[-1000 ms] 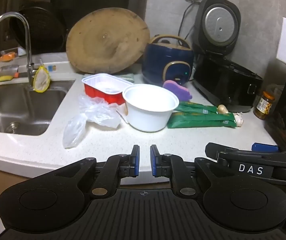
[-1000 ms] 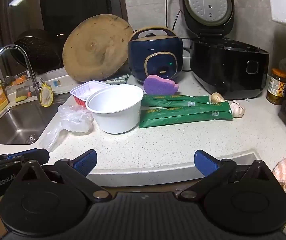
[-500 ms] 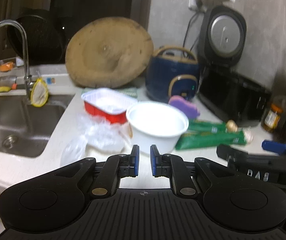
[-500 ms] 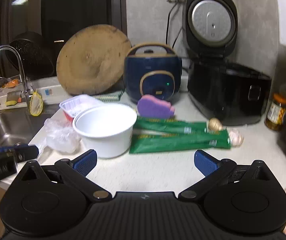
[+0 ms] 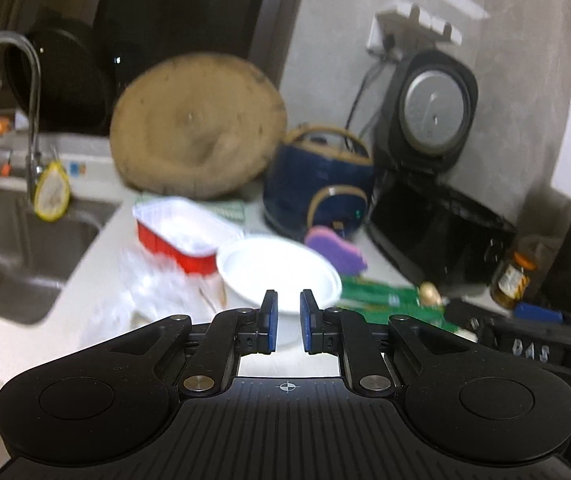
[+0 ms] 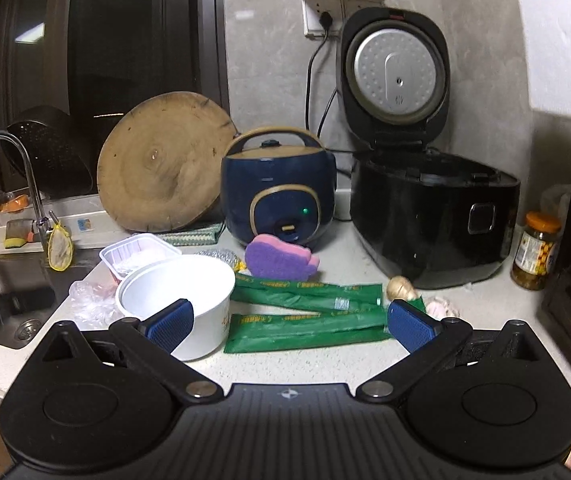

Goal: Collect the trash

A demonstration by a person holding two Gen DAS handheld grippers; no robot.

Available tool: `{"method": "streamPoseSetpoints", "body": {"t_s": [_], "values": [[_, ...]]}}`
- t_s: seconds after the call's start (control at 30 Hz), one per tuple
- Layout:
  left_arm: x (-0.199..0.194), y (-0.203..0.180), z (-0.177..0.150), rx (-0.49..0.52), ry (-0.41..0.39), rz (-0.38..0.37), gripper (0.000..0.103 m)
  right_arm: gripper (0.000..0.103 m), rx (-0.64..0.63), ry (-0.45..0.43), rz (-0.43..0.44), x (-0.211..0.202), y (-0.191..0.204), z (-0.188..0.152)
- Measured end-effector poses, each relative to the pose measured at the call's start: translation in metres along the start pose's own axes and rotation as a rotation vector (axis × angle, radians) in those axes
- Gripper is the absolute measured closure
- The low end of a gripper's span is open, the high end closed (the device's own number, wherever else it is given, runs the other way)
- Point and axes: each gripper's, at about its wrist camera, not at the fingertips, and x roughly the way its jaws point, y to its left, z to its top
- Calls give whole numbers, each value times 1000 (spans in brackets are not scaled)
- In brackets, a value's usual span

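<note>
A white disposable bowl [image 5: 277, 276] [image 6: 177, 292] stands on the counter. Behind it is a red foil tray [image 5: 181, 232] [image 6: 137, 256], and to its left crumpled clear plastic bags [image 5: 145, 300] [image 6: 89, 300]. Two green wrappers [image 6: 305, 316] [image 5: 385, 300] lie to its right. My left gripper [image 5: 285, 312] is nearly shut and empty, just in front of the bowl. My right gripper [image 6: 289, 320] is wide open and empty, hovering over the bowl's right side and the wrappers. The right gripper's body also shows in the left wrist view [image 5: 525, 336].
A sink [image 6: 1, 292] with a tap [image 5: 25, 112] lies at the left. A round wooden board [image 6: 165, 164], a blue cooker [image 6: 281, 196], an open black rice cooker [image 6: 429, 216], a purple sponge [image 6: 273, 260], garlic [image 6: 401, 288] and a jar [image 6: 535, 252] stand behind and right.
Both grippers have moved forward over the counter toward the bowl and wrappers. The left stays nearly shut and the right stays wide open.
</note>
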Motion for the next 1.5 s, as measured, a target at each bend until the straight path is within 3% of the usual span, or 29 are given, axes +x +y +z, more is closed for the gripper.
{"method": "streamPoseSetpoints", "body": {"t_s": [0.23,0.63,1.5], "values": [[-3,-18,-22,54,47,32,89,0,-50,37,28,1,14,-8],[-8,-16,-17,30,79,53,89,0,-81,72,66,1,29,-16],[-7,-15,-20,17,90,67,89,0,-77,82,61,3,29,-18]]}}
